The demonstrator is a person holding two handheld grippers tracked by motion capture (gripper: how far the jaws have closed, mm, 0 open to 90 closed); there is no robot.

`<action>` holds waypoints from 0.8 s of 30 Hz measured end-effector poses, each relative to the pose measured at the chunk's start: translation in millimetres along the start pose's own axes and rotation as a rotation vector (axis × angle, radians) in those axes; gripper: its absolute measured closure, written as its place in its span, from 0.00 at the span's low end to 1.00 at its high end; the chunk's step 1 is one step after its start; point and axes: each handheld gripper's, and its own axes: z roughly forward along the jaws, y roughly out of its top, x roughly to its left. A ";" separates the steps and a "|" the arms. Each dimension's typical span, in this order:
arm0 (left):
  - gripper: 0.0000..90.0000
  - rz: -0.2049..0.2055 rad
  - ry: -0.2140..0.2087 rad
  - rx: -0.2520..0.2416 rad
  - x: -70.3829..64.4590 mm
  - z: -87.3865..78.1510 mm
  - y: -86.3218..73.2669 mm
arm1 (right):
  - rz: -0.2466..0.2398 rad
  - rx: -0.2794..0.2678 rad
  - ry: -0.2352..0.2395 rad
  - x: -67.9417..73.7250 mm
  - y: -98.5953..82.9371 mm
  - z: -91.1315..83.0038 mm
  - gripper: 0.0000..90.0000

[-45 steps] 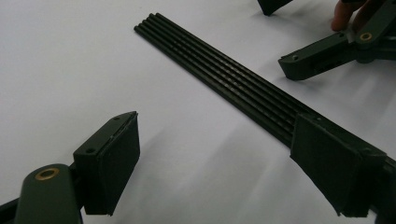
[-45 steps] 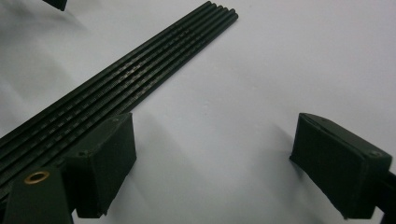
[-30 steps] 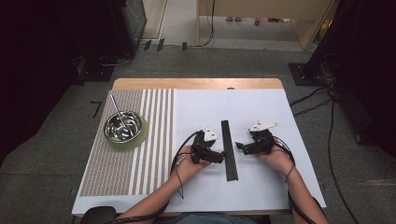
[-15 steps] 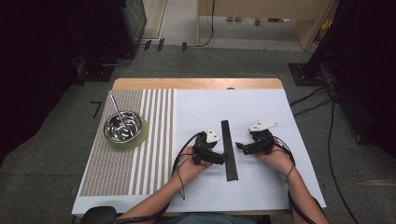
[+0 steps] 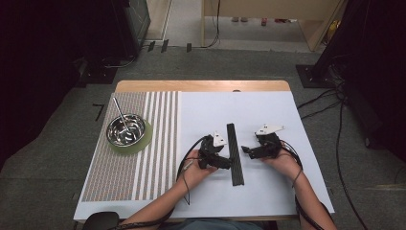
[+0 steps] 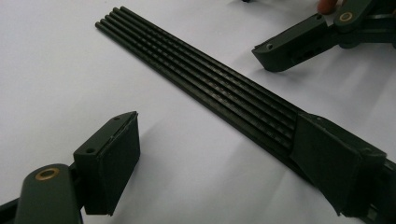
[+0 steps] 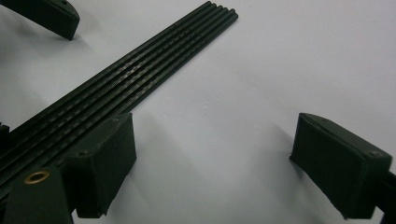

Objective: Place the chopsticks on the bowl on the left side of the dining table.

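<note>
On the white sheet (image 5: 268,124), middle of the table (image 5: 201,86): one black ribbed strip (image 5: 234,153), flat, long axis running near to far, its far end tilted very slightly left.

My left gripper (image 5: 221,162): just left of the strip's near half, jaws spread wide; in the left gripper view one jaw stands in front of the strip's near part and the other over bare sheet; I cannot tell if it touches.

My right gripper (image 5: 246,151): just right of the strip, jaws apart, gripping nothing; in the right gripper view one jaw sits at the strip's edge, the other over bare sheet.

Far left, on the striped mat (image 5: 134,148): steel bowl (image 5: 126,130) on a green coaster, a thin rod leaning in it.

Change since half a second ago: none seen; strip, both grippers and bowl hold the same places.
</note>
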 end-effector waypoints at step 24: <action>0.25 -0.009 -0.001 -0.003 0.0 -1.8 -1.4 | 0.000 -0.001 0.000 0.0 0.0 0.0 0.15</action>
